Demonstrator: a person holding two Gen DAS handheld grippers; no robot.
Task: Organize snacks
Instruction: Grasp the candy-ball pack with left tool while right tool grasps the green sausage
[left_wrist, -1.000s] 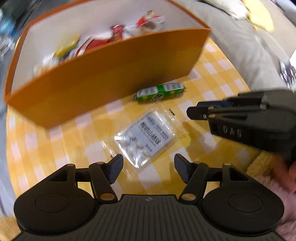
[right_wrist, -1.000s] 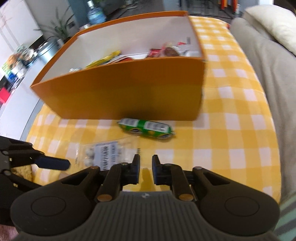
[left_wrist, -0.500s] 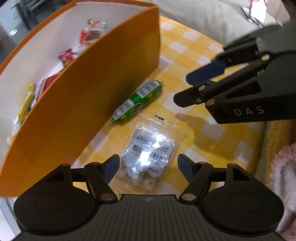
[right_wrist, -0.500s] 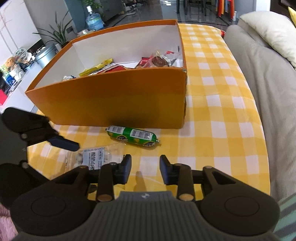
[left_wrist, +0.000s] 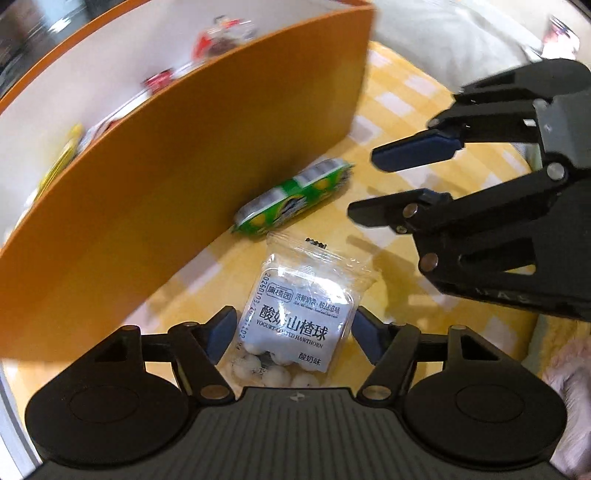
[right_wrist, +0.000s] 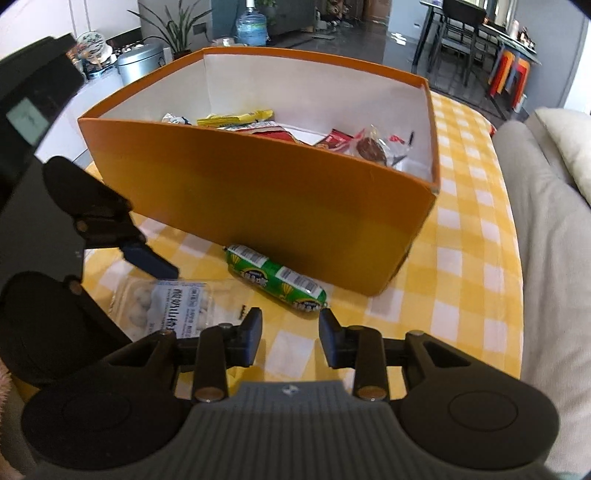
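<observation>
The left gripper (left_wrist: 290, 334) straddles the hawthorn-ball packet (left_wrist: 303, 317), jaws closing, pads apart from it; the right gripper (right_wrist: 290, 341) stands part-open over bare tablecloth (right_wrist: 476, 295).

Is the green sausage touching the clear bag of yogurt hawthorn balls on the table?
Cannot tell. In the left wrist view the green sausage ends right at the bag's top seal with no clear gap; the right wrist view shows the same corner too small to tell.

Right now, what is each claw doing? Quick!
Left gripper: closing around the clear bag of yogurt hawthorn balls, not yet pinching it.
Right gripper: partly open, holding nothing.
</observation>
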